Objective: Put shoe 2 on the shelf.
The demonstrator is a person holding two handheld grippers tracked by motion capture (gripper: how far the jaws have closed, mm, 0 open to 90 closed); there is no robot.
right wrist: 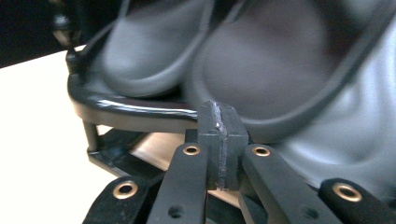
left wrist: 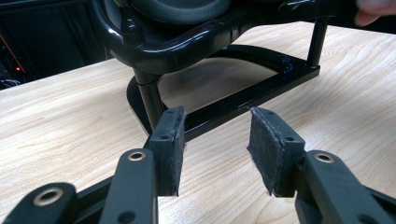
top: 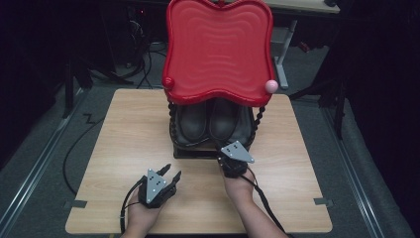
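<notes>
A black two-tier rack [top: 174, 130] stands at the far middle of the wooden table [top: 124, 134]. Its top is a red wavy tray [top: 218, 49]; its lower shelf holds two dark shoes [top: 192, 121] side by side. My right gripper [top: 229, 153] is shut with nothing between its pads, right at the front rim of the lower shelf [right wrist: 135, 109], below the toes of the shoes [right wrist: 280, 60]. Whether it touches the rim I cannot tell. My left gripper [top: 172, 172] rests open nearer the front of the table, and its pads [left wrist: 170, 140] face the rack's base frame [left wrist: 261, 91] from a short way off.
A pink ball [top: 271, 86] and a red ball [top: 168, 82] sit at the tray's front corners. Bare wood lies left and right of the rack. Cables trail from both grippers toward the table's near edge. Dark floor and stands surround the table.
</notes>
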